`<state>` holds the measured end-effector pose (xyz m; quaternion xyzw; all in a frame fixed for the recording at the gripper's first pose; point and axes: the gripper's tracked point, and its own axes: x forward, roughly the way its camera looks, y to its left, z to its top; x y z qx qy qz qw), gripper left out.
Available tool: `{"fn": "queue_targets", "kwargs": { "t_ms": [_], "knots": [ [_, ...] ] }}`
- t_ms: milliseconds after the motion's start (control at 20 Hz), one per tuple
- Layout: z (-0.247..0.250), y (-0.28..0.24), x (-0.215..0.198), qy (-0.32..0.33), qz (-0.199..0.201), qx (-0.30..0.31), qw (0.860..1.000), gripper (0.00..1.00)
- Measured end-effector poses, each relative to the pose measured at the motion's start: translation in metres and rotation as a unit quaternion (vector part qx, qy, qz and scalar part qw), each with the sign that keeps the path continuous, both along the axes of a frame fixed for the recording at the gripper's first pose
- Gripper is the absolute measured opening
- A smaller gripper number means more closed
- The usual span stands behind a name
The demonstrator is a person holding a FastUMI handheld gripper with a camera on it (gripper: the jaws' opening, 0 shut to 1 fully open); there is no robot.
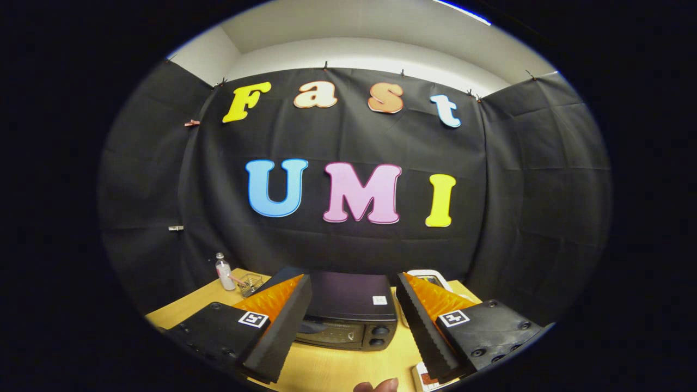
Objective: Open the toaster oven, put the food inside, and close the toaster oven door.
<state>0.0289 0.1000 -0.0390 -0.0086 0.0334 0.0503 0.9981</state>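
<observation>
Hand-held gripper (354, 321) held open above the pale wooden table (337, 367), its fingers spread wide with nothing between them.

The black boxy toaster oven (348, 316) sits on the table just ahead of the fingers and shows in the gap between them, door closed, two round knobs at its front right. A small clear plastic bottle (224, 271) and a wire basket (250, 283) stand beyond the left finger; a white device (430, 276) sits behind the right finger.
</observation>
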Motion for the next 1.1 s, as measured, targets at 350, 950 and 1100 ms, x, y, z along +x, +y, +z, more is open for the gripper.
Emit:
{"fn": "queue_targets", "kwargs": {
  "t_ms": [350, 950, 1100],
  "knots": [
    [-0.066, 0.069, 0.049, 0.075, 0.022, 0.025, 0.997, 0.97],
    [-0.174, 0.085, 0.092, 0.192, -0.027, 0.003, 0.981, 0.95],
    [-0.18, 0.082, 0.092, 0.201, -0.043, 0.008, 0.979, 0.96]
  ]
}}
